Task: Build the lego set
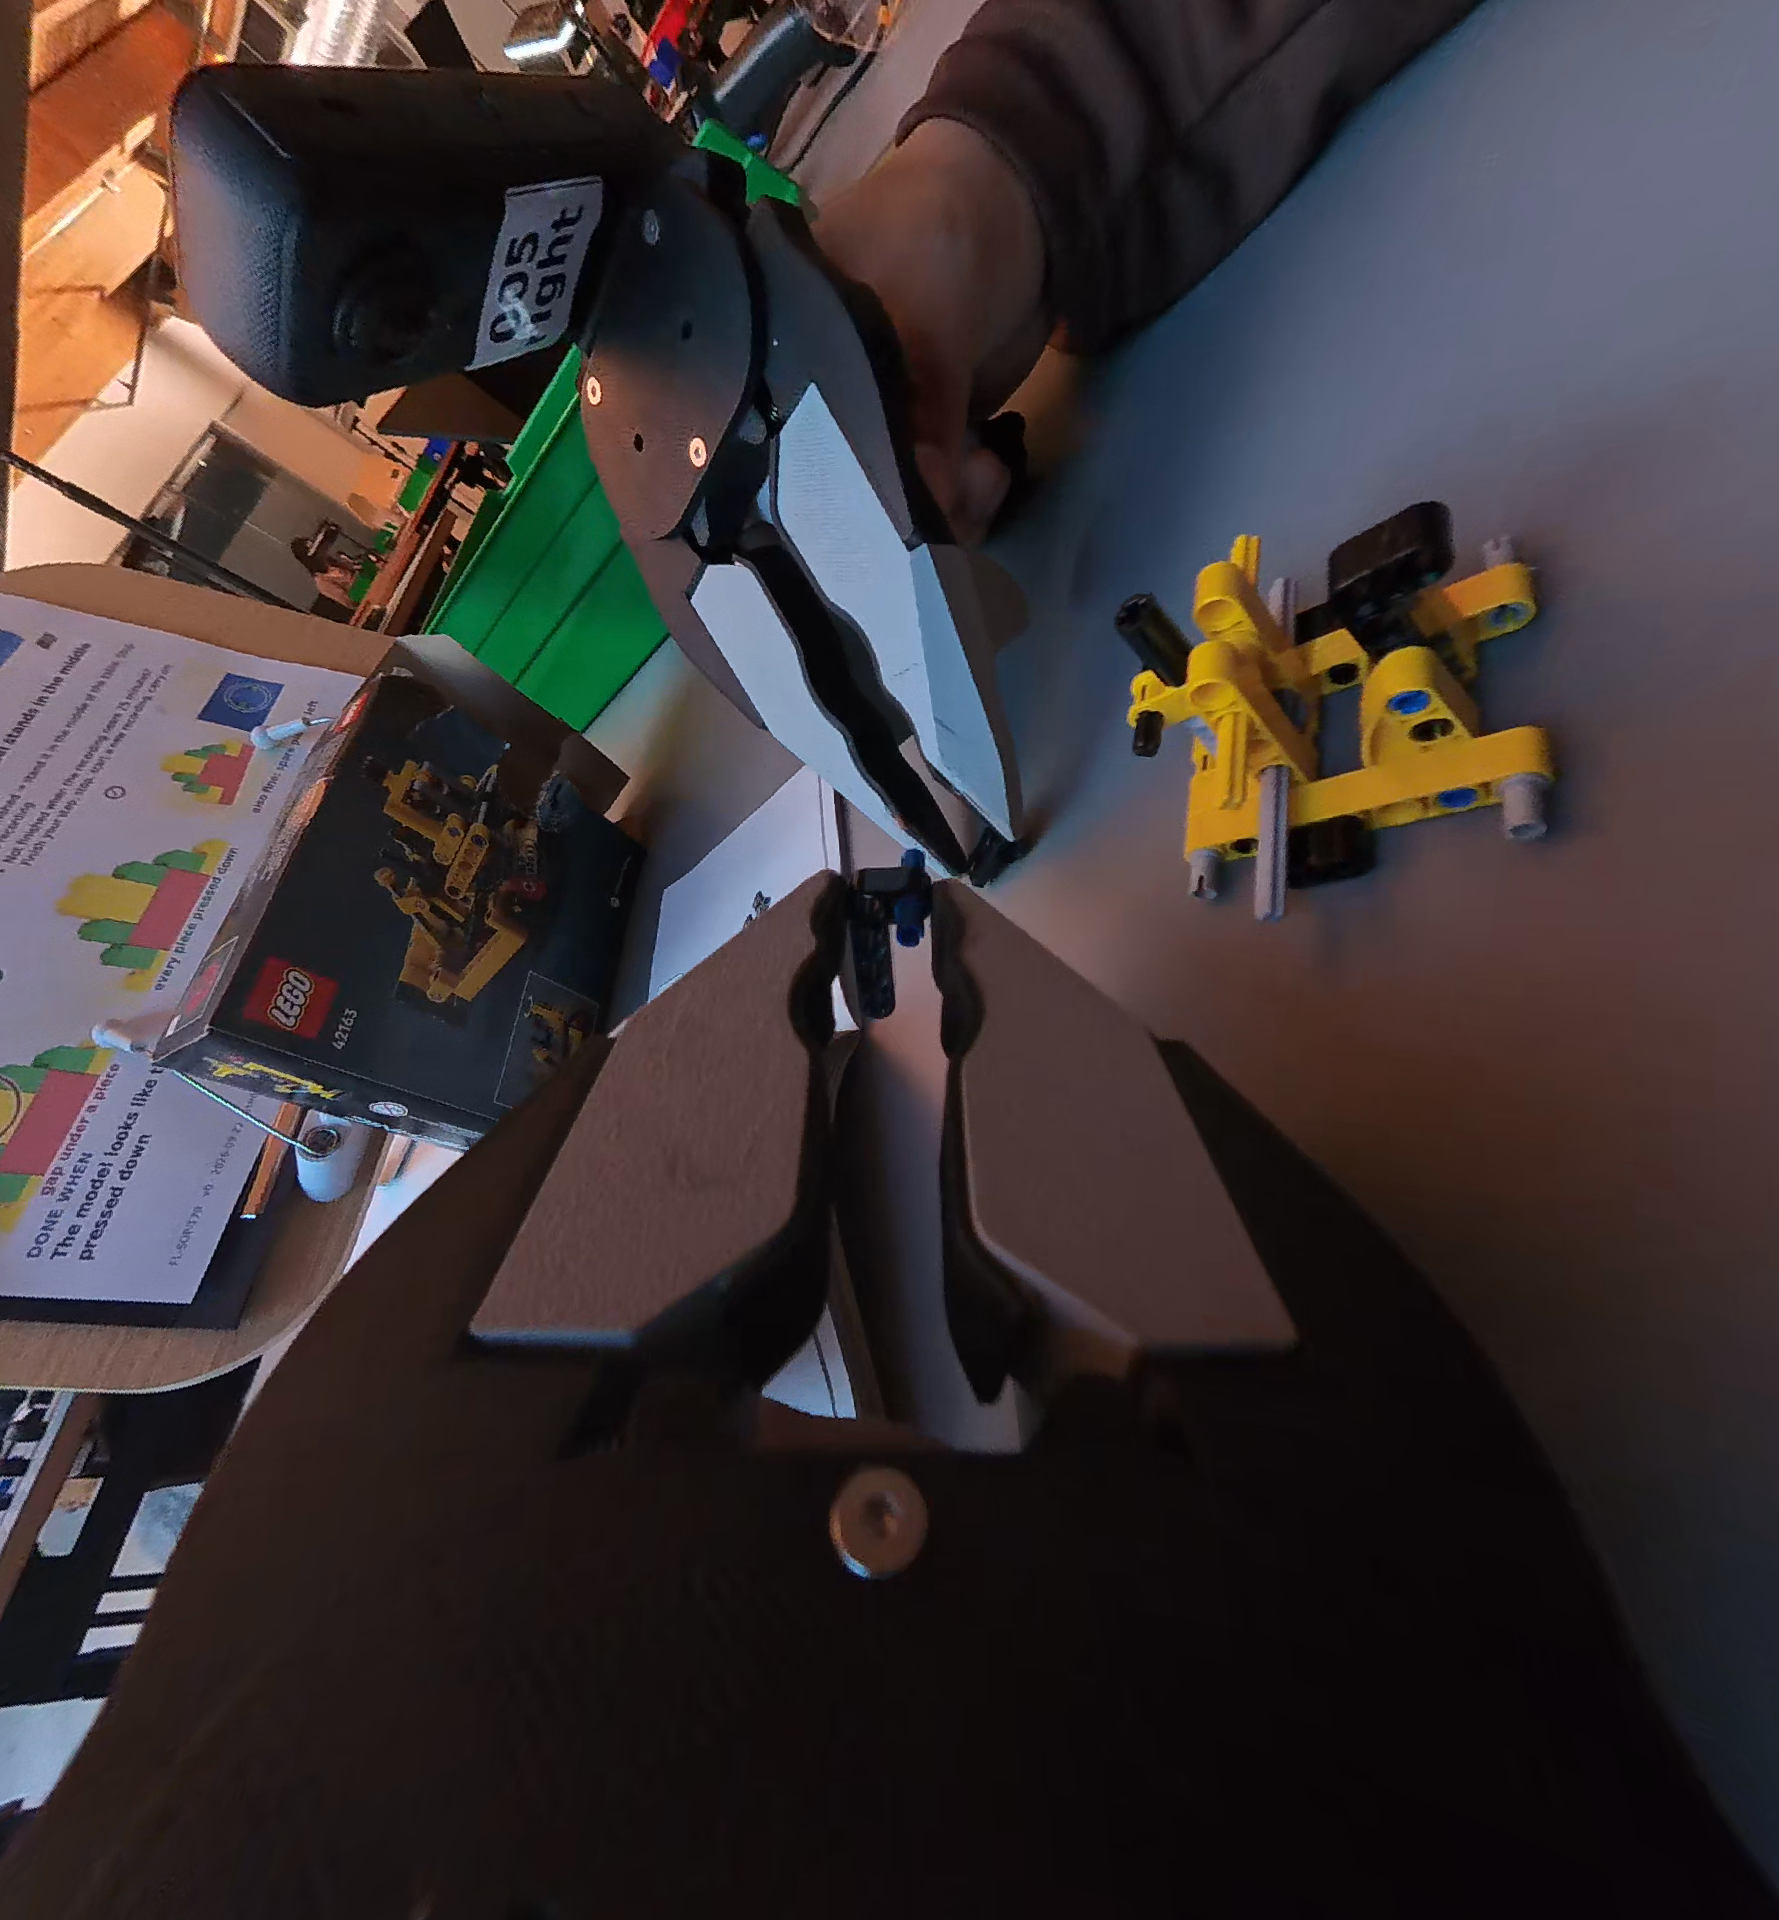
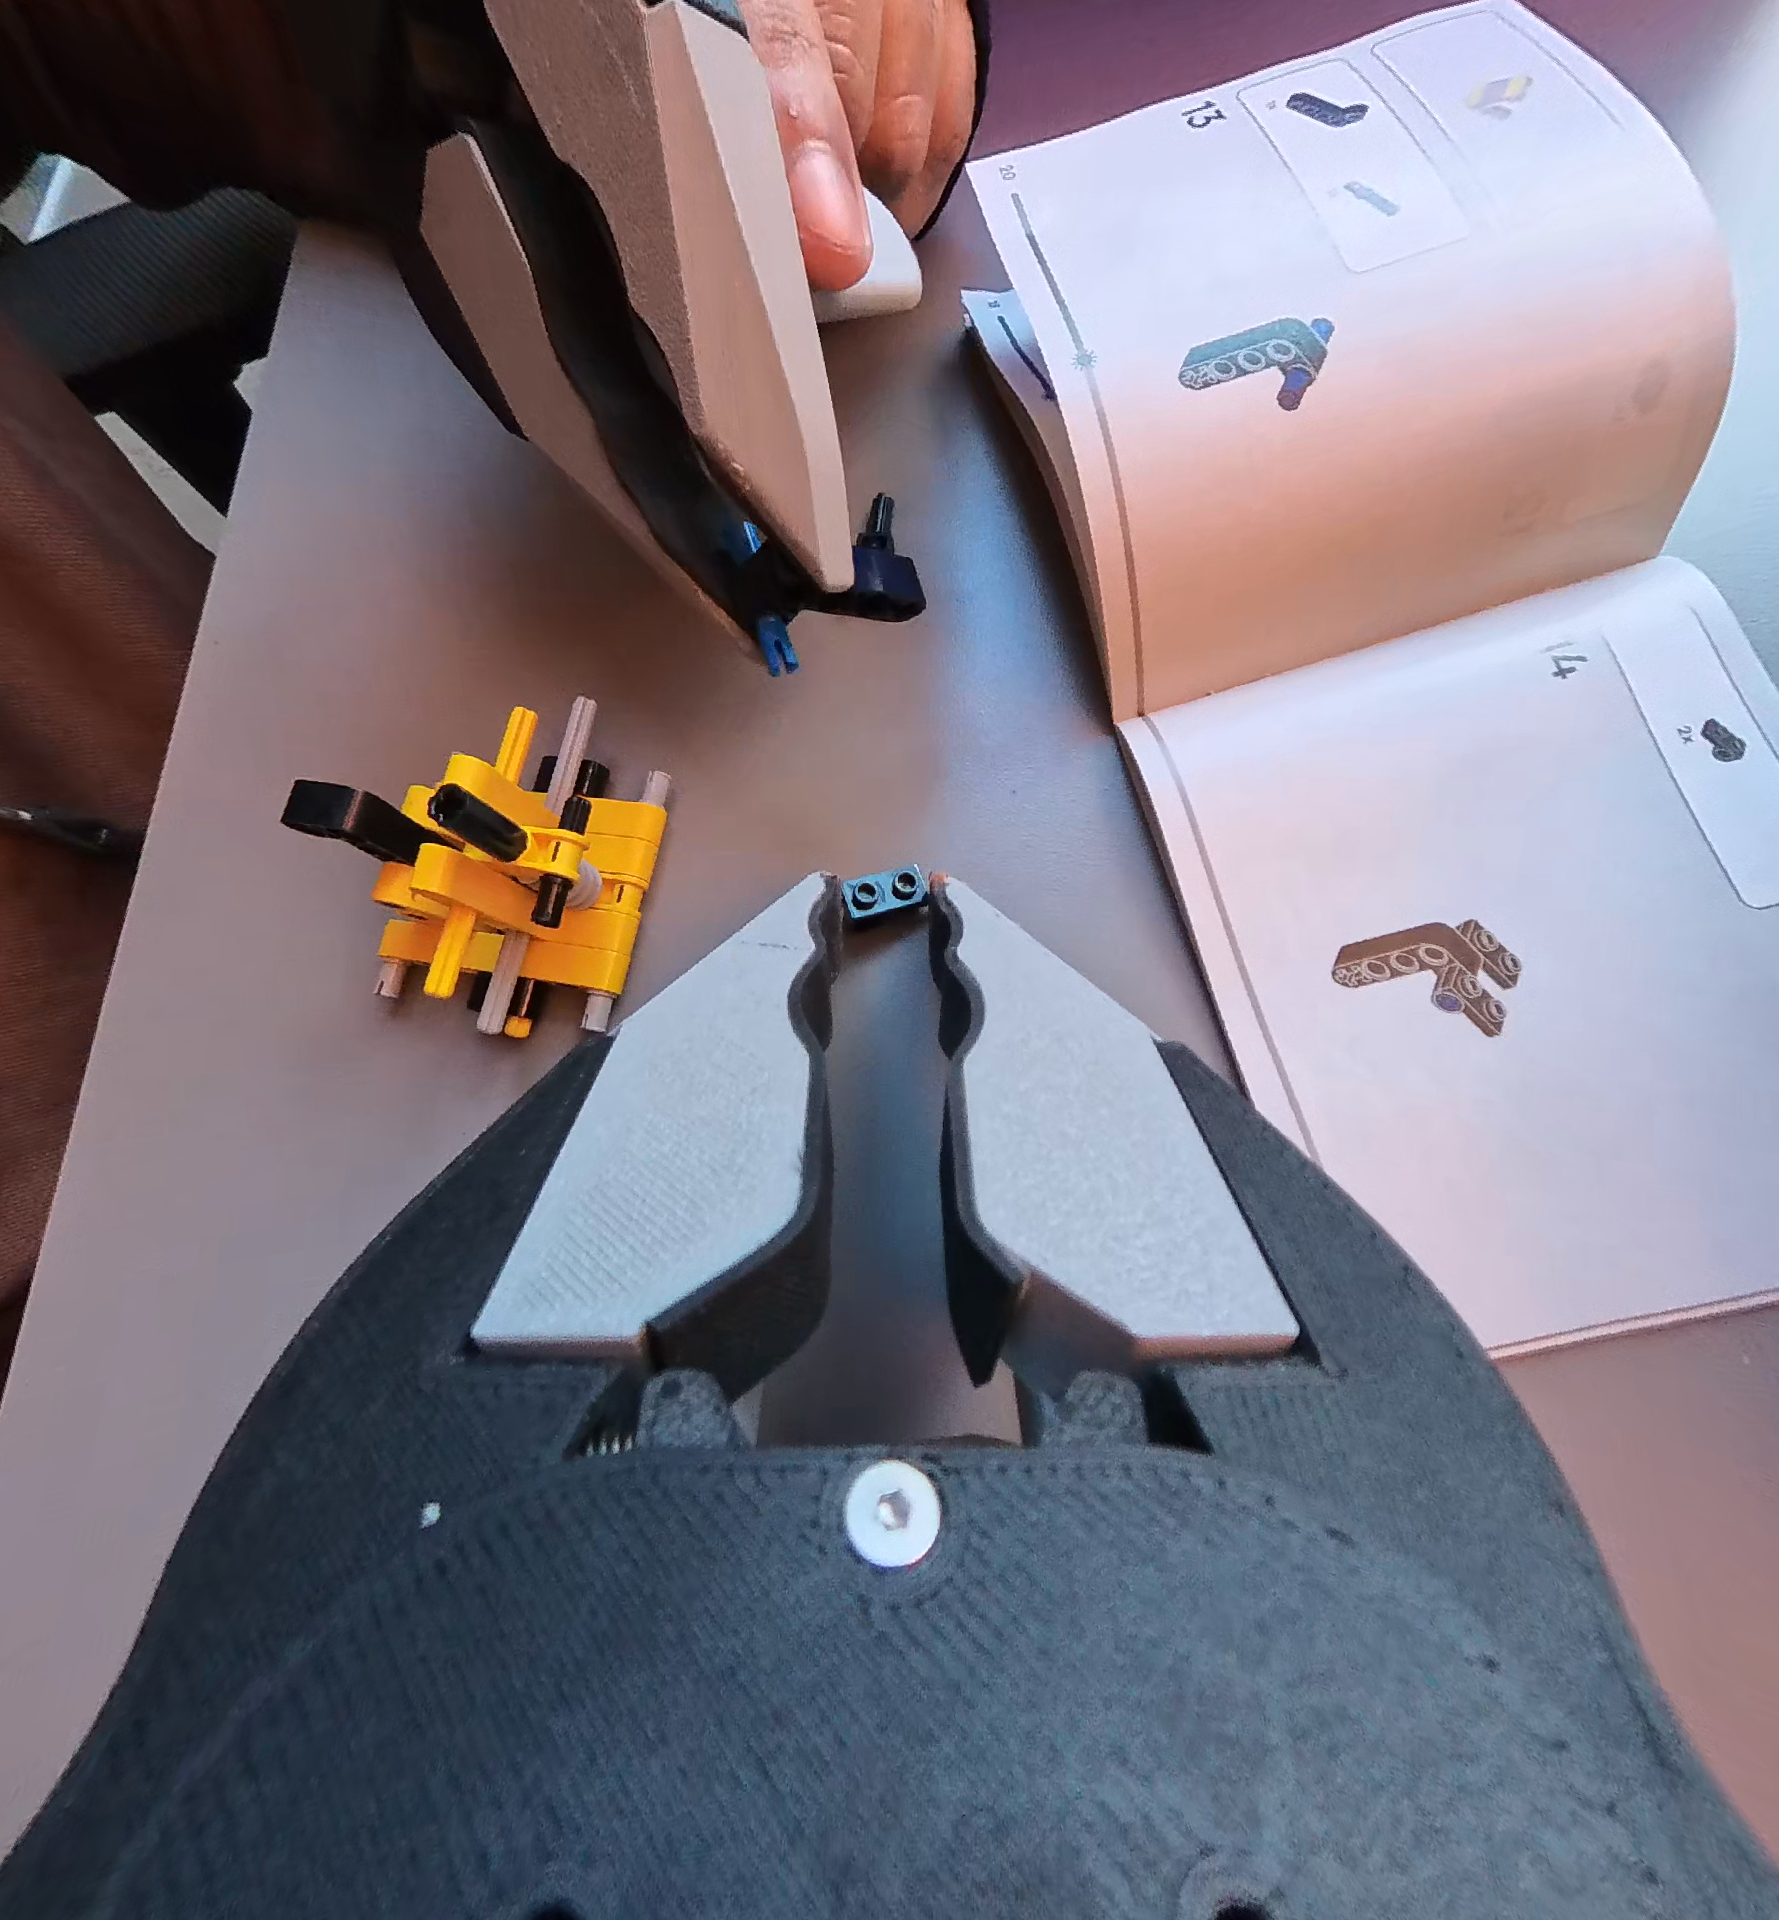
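Right tool (image 2: pixel 887 894) is pinching a small black two-hole connector (image 2: pixel 880 894) at its tips; left tool (image 1: pixel 890 904) is clamping a black L-beam with blue pin (image 1: pixel 880 935). Both parts are light, rigid, slick, so I'd be gripping flat faces. Yellow model (image 2: pixel 516 868) is sitting on desk (image 2: pixel 781 758).

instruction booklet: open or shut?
Open. The instruction booklet lies spread on the table, two pages showing build steps, the far page curling upward.
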Available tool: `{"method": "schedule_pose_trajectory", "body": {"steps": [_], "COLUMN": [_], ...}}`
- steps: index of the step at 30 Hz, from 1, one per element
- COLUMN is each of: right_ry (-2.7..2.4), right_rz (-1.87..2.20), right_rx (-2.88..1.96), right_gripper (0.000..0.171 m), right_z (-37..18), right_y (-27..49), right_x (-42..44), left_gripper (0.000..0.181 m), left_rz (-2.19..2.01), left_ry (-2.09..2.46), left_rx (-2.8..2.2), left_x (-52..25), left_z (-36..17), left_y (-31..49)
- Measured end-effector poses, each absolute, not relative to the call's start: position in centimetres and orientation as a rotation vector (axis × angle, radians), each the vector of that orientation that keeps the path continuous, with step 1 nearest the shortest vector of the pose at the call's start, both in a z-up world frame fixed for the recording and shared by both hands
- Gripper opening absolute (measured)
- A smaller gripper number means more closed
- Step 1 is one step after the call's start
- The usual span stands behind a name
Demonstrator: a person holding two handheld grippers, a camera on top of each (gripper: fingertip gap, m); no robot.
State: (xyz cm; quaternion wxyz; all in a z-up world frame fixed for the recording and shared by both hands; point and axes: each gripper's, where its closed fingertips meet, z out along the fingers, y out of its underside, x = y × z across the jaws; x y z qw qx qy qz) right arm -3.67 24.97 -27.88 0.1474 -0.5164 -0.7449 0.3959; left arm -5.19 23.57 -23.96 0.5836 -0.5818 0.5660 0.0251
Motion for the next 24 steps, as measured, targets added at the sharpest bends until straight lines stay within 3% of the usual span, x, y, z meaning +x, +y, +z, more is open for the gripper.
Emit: {"method": "schedule_pose_trajectory", "body": {"steps": [24], "right_ry": [-2.138], "right_rz": [1.138], "right_rx": [-1.51], "right_gripper": [0.013], "right_z": [-28.03], "right_y": [25.24], "right_x": [-3.68], "left_gripper": [0.013], "left_rz": [0.113], "left_ry": [1.346], "left_rx": [-1.359], "left_x": [-5.27], "left_z": [-24.61], "left_y": [23.78]}}
